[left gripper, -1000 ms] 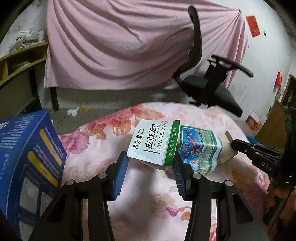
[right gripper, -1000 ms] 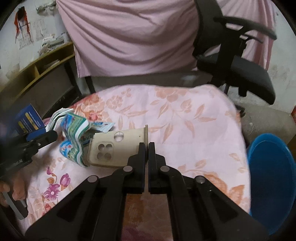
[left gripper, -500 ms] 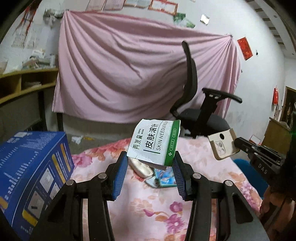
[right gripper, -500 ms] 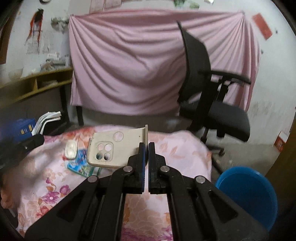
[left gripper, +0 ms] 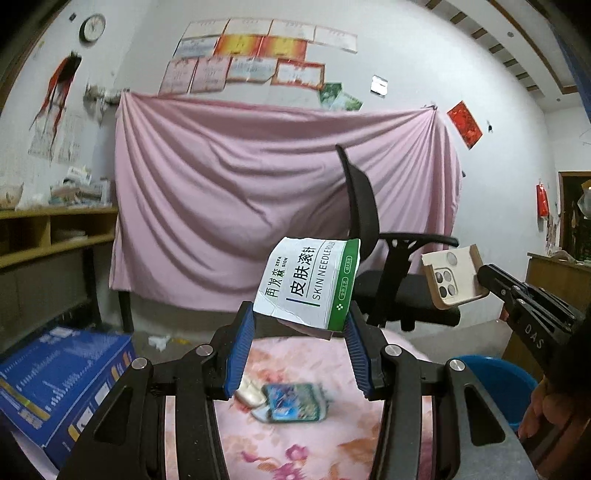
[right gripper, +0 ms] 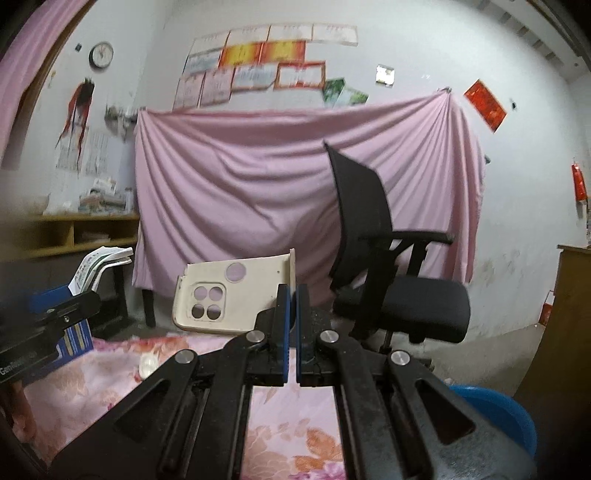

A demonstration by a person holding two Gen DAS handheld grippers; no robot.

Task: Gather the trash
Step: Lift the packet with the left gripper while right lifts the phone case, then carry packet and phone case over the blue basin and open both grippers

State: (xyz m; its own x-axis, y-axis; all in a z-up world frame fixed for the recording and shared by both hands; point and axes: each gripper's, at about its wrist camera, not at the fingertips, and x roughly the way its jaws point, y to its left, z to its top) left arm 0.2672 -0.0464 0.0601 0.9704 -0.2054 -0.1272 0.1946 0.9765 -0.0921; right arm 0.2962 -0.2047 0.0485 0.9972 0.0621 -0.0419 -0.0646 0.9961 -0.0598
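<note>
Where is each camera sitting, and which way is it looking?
Left wrist: on the left gripper, facing the pink curtain; its fingers clamp a white-green packet, and the right gripper shows.
Right wrist: on the right gripper, facing the same curtain; its fingers pinch a beige phone case.
Shared: office chair, blue bin, floral cloth.

Black office chair (left gripper: 384, 266) before pink curtain (left gripper: 236, 206), wall clock (left gripper: 92, 27) above.
</note>
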